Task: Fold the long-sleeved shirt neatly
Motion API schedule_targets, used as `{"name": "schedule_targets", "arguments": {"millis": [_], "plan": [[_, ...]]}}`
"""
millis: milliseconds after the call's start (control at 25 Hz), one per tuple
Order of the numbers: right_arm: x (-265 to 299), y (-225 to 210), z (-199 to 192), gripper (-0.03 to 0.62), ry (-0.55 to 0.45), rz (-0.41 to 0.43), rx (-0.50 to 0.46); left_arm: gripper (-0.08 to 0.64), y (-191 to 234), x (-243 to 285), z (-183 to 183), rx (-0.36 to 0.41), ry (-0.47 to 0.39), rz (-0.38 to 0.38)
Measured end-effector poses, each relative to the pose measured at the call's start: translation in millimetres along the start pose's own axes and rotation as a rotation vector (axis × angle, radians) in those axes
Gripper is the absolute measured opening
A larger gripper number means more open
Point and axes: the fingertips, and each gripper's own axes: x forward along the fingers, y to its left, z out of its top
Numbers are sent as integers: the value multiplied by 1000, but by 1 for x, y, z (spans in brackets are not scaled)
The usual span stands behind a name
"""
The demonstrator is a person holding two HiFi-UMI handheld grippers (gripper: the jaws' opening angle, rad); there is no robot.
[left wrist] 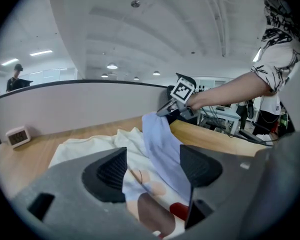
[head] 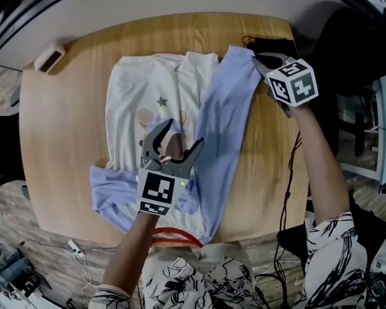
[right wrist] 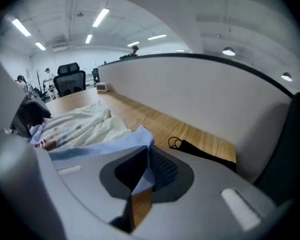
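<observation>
Pale blue sleeve (head: 225, 121) of cream long-sleeved shirt (head: 138, 89) is clamped by right gripper (head: 260, 62) fingers; left gripper (head: 180, 137) fingers are held apart.

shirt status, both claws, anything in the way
Right claw shut on blue sleeve end. Left claw open over shirt middle, gripping nothing. Black item by right claw, off the shirt.

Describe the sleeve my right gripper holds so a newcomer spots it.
A white, blue-sleeved shirt lies on the wooden table. It is the sleeve stretched toward the far right corner, its end in the right gripper; the other sleeve lies bunched at near left.
</observation>
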Motion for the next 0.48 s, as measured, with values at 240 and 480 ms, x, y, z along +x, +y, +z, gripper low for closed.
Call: {"name": "schedule_targets", "arguments": {"millis": [240,480], "plan": [[-113,-27,-28,29,-132,-117,115,330,5,20,-27,10,82,12],[-239,-56,-83,29,-191,-284,226,331,-4,44,-63,75,209,4]]}}
